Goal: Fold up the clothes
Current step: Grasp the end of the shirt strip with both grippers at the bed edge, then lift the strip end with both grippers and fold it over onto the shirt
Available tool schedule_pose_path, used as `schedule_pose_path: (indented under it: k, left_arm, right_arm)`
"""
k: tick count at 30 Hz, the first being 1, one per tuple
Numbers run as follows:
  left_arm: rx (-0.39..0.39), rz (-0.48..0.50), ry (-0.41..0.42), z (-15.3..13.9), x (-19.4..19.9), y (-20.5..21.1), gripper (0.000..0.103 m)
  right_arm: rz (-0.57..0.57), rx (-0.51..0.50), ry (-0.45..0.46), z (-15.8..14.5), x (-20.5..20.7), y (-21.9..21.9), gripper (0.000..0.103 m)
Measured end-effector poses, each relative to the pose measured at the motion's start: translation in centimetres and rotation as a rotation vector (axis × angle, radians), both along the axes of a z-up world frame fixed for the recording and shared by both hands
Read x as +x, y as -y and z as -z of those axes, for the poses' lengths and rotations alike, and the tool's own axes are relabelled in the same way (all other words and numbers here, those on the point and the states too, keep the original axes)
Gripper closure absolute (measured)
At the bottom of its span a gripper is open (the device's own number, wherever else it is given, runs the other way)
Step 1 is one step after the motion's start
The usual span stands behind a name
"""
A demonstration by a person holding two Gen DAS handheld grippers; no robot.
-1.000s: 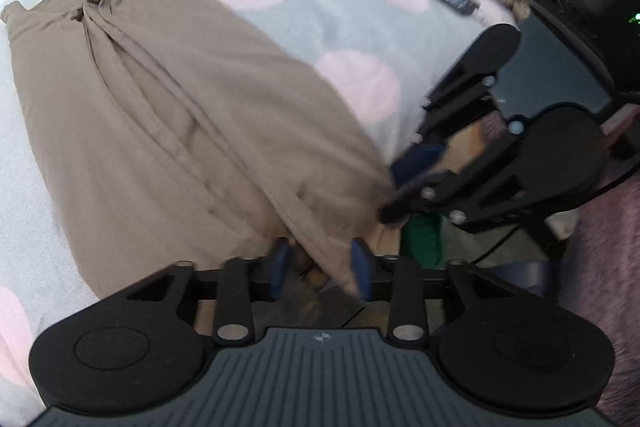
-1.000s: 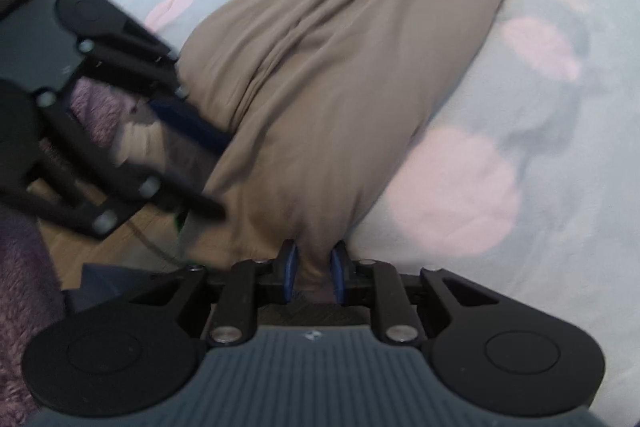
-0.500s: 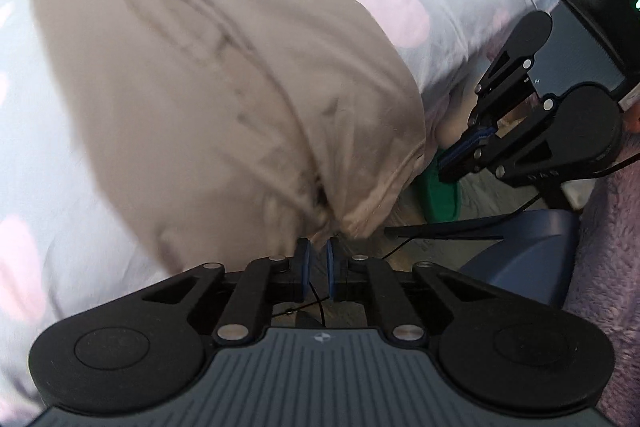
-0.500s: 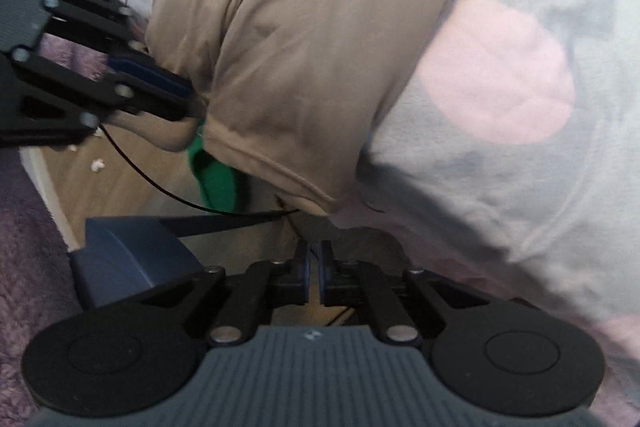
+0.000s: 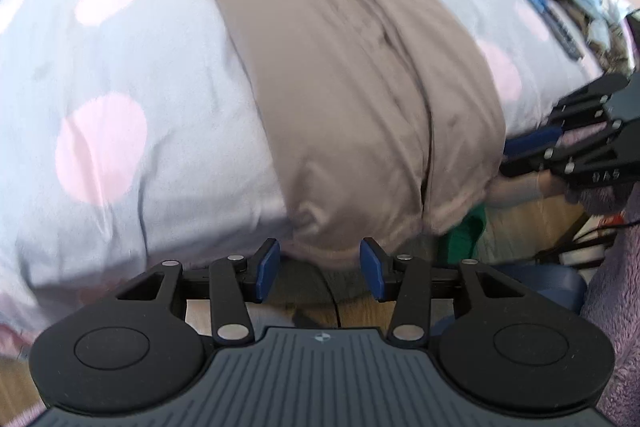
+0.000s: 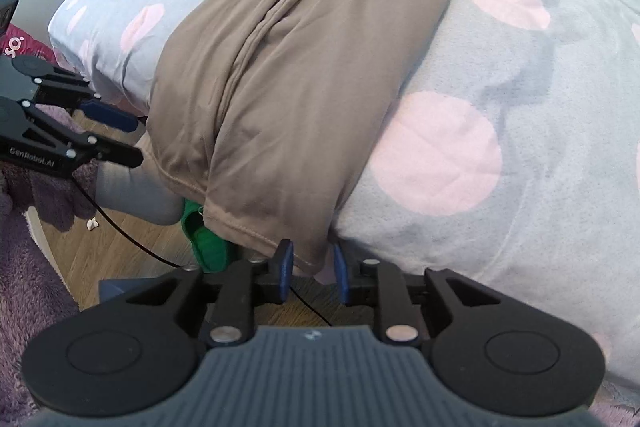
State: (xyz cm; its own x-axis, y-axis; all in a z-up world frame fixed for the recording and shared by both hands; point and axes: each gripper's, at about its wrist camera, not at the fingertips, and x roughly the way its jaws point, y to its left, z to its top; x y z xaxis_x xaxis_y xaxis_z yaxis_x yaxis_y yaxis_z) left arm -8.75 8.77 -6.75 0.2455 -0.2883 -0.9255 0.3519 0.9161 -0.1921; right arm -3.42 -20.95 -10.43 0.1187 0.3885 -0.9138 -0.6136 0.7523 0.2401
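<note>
The brown garment lies lengthwise on the bed, doubled along its length into a long narrow strip with a ridge of gathered cloth down the middle; its near hem hangs over the bed's edge toward the floor. The left tool has its fingers spread wide, level with the left end of the hanging hem and gripping nothing; the right tool is spread less, its blue pads flanking the right corner of the hem without closing on it, so far as the view shows.

This layout would suit either a hem just let go after a lengthwise fold or a hem about to be taken for a crosswise fold; the pictures do not settle which. If the hem is to be carried, a good grip would take every layer at each corner, since the cloth is doubled and a shallow bite might catch only the top sheet; both tools should sit at matching depth so the edge stays straight; the central ridge looks likely to bunch, so tension across the width would help flatten it. The thin, limp fabric will probably sag between the two grips. A green thing and a cable lie on the floor under the hem and could snag.
</note>
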Motion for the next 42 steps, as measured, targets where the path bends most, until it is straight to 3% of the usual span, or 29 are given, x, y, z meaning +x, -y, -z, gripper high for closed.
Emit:
schedule_pose_path:
  k: [3, 7, 12, 15, 17, 18, 19, 24, 30, 35, 42]
  left_arm:
    - [-0.011, 0.046, 0.054, 0.6, 0.6, 0.0, 0.062]
    - [0.009, 0.130, 0.022, 2.1, 1.1, 0.7, 0.071]
    - [0.028, 0.197, 0.029, 4.0, 1.9, 1.6, 0.072]
    - [0.034, 0.218, 0.016, 4.4, 2.3, 1.5, 0.078]
    - [0.030, 0.228, 0.006, 4.2, 2.5, 1.4, 0.086]
    - [0.028, 0.232, 0.000, 4.1, 2.6, 1.3, 0.088]
    - [0.019, 0.234, -0.017, 4.4, 2.1, 1.6, 0.090]
    - [-0.026, 0.284, -0.079, 2.6, 2.3, 0.9, 0.094]
    - [-0.165, 0.302, -0.114, -1.1, 3.0, -0.4, 0.095]
    - [-0.315, 0.286, -0.085, -4.4, 4.3, -1.1, 0.095]
    - [-0.382, 0.166, 0.003, -6.5, 8.1, -2.9, 0.095]
  right_arm:
    - [-0.003, -0.002, 0.001, 0.0, 0.0, -0.3, 0.077]
    - [-0.007, 0.002, -0.005, 0.4, 0.2, -0.9, 0.077]
    - [-0.012, 0.010, -0.026, 1.5, 0.5, -1.4, 0.077]
    - [0.002, 0.027, -0.058, 1.7, 0.7, -1.2, 0.077]
    - [0.010, 0.041, -0.079, 1.5, 0.8, -1.0, 0.081]
    - [0.010, 0.047, -0.088, 1.3, 0.8, -1.0, 0.091]
    - [0.004, 0.052, -0.089, 1.0, 0.7, -1.0, 0.093]
    - [-0.047, 0.069, -0.078, -1.3, 0.2, -1.3, 0.096]
    - [-0.055, 0.163, -0.082, -4.2, -0.2, -0.2, 0.096]
    - [-0.026, 0.275, -0.054, -7.0, 0.6, 1.5, 0.096]
    - [0.098, 0.377, 0.022, -9.5, 4.0, 3.0, 0.096]
